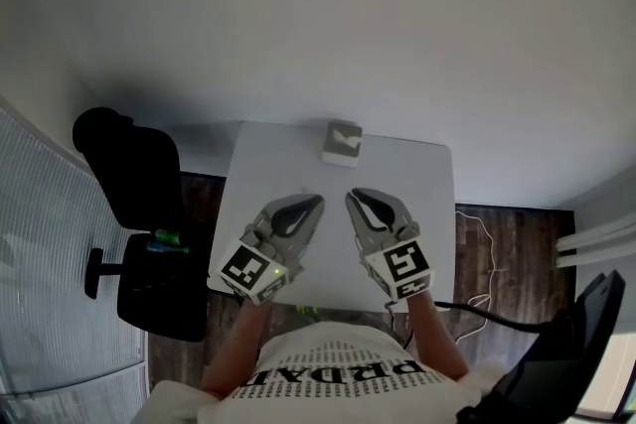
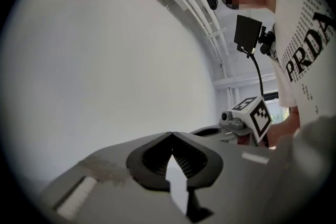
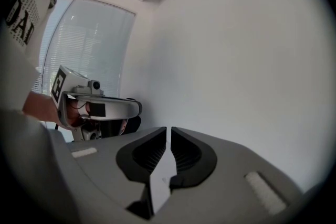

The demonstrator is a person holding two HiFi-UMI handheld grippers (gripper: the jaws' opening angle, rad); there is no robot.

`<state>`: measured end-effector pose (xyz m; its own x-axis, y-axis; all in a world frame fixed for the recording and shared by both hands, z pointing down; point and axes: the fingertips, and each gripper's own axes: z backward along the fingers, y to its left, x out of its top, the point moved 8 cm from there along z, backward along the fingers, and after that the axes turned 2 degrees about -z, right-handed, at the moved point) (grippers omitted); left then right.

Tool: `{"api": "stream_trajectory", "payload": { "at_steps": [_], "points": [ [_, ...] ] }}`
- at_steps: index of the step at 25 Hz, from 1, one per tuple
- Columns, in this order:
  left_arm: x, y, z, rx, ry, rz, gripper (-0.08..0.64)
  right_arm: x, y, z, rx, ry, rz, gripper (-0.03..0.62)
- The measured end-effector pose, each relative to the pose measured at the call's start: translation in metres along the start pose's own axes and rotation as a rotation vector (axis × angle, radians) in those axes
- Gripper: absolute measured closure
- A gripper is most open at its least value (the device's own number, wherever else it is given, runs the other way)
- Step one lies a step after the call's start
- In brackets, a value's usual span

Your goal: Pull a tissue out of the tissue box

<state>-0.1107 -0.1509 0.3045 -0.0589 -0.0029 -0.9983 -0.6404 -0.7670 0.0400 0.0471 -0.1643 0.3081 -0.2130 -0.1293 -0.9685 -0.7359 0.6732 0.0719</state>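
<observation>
The tissue box (image 1: 342,143), small and pale grey with a white tissue showing at its top, stands at the far edge of the white table (image 1: 260,164). Both grippers hover over the near half of the table, side by side and pointing toward the box, well short of it. My left gripper (image 1: 317,202) is shut with nothing in it; its tips meet (image 2: 171,134) against the bare wall. My right gripper (image 1: 352,198) is shut too, only a thin slit between its tips (image 3: 168,129), and empty. Neither gripper view shows the box.
A black office chair (image 1: 139,204) stands left of the table, with a green object (image 1: 167,239) on its seat. A cable (image 1: 479,235) lies on the wood floor at the right. A dark object (image 1: 576,343) fills the lower right corner. A white wall lies beyond the table.
</observation>
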Motion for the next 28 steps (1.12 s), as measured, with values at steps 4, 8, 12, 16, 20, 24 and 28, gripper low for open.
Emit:
{"api": "stream_trajectory", "payload": {
  "at_steps": [4,8,12,16,20,24,28],
  "points": [
    [-0.004,-0.004,-0.025,0.025,0.012,-0.004,0.566,-0.001,-0.024,0.000,0.032,-0.029,-0.014,0.558],
    [-0.010,-0.009,-0.052,0.046,0.034,0.000,0.566,-0.009,-0.050,0.000,0.064,-0.028,-0.029,0.558],
    [-0.016,-0.013,-0.078,0.066,0.046,0.005,0.566,-0.023,-0.074,-0.005,0.096,-0.014,-0.053,0.558],
    [-0.022,-0.012,-0.090,0.086,0.055,0.021,0.566,-0.027,-0.083,-0.014,0.132,-0.014,-0.074,0.558],
    [-0.026,-0.006,-0.094,0.080,0.063,0.029,0.566,-0.031,-0.083,-0.022,0.143,-0.005,-0.087,0.557],
    [-0.022,0.013,-0.096,0.068,0.052,0.018,0.566,-0.027,-0.084,-0.037,0.133,0.001,-0.093,0.558],
    [-0.021,0.032,-0.096,0.047,0.055,0.016,0.566,-0.024,-0.083,-0.049,0.113,0.008,-0.096,0.557]
  ]
}}
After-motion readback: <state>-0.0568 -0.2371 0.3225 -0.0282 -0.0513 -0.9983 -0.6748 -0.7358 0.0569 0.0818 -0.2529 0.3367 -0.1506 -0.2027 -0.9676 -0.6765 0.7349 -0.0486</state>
